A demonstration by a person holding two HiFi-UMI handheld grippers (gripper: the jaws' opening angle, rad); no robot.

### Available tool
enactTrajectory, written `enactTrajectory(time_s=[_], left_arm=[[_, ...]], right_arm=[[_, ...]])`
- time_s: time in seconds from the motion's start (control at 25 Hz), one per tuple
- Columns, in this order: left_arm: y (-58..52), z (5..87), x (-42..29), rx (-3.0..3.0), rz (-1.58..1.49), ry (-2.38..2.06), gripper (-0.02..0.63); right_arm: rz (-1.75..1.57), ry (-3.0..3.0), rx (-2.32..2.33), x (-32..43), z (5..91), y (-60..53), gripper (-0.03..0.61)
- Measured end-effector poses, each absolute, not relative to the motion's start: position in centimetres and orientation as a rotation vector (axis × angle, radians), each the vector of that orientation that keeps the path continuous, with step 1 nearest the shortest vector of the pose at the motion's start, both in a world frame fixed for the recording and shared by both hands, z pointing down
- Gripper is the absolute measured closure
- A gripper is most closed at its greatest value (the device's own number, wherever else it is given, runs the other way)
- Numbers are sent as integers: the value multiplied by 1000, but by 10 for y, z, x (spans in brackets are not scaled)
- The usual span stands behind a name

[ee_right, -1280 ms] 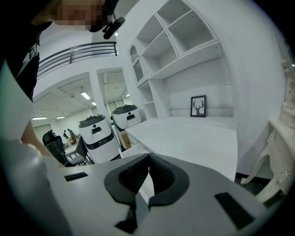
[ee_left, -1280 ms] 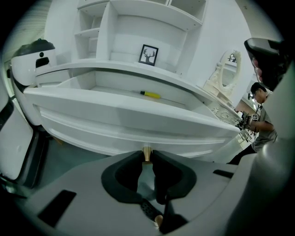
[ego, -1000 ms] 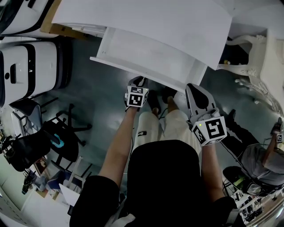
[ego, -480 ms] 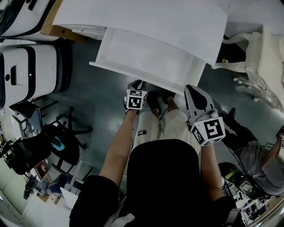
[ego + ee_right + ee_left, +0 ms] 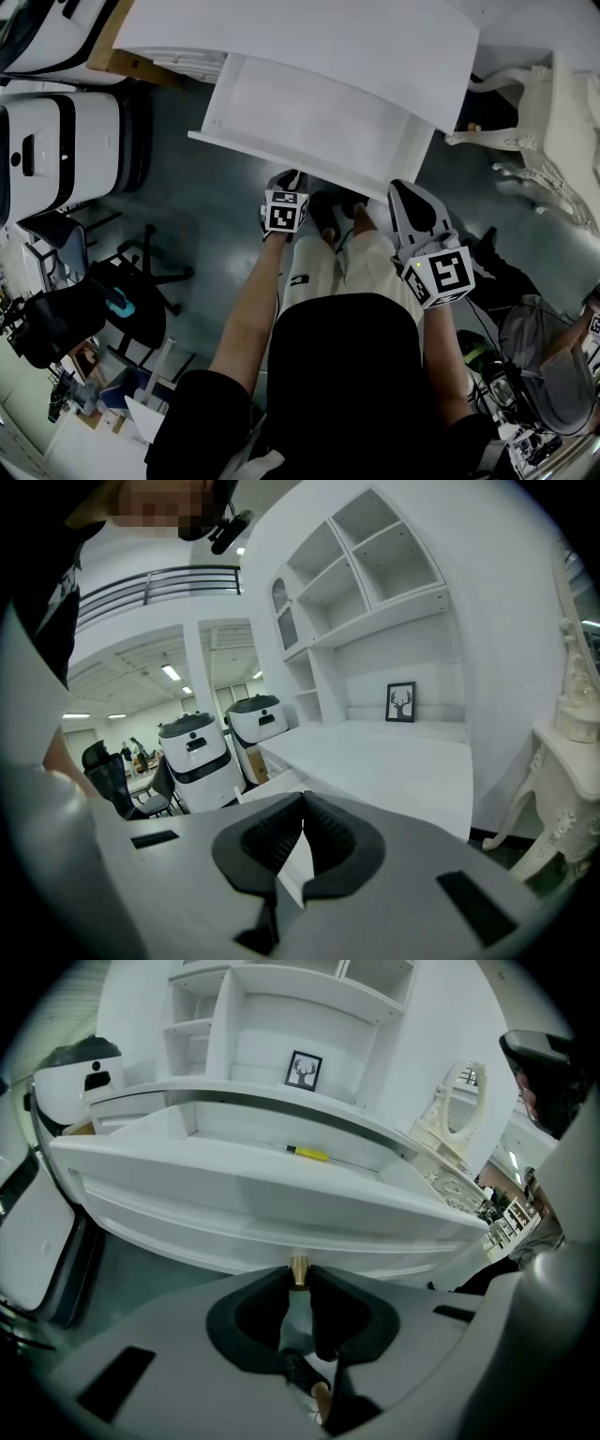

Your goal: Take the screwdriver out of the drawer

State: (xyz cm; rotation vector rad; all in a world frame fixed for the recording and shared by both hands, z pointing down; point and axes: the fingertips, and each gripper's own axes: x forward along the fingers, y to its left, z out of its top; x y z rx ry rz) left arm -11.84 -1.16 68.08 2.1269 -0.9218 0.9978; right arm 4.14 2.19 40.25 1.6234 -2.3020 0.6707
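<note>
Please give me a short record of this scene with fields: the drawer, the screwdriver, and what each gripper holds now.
drawer: white drawer, standing open below the white desk
screwdriver: yellow-handled screwdriver, lying inside the drawer towards its far side, untouched
left gripper: left gripper, closed on the small brass drawer knob
right gripper: right gripper, shut, nothing between its jaws
task state: screwdriver not yet taken out

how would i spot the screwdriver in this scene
Find the white shelf unit with the deer picture; below it, the desk's wide white drawer is pulled open. Lying flat near the drawer's back wall is the screwdriver: a thin tool with a yellow handle, the only coloured thing in there.
</note>
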Motion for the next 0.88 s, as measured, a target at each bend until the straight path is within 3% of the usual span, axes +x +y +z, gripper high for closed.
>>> enactTrajectory(time_s=[0.64,0.88], left_arm=[[-1,656,-129,2162,996,-922,529],[11,616,-128,2237,941,-909,574]], right_arm=[[628,-2299,1606,32,391,23,560],[582,-2317,1593,25,380,18,560]])
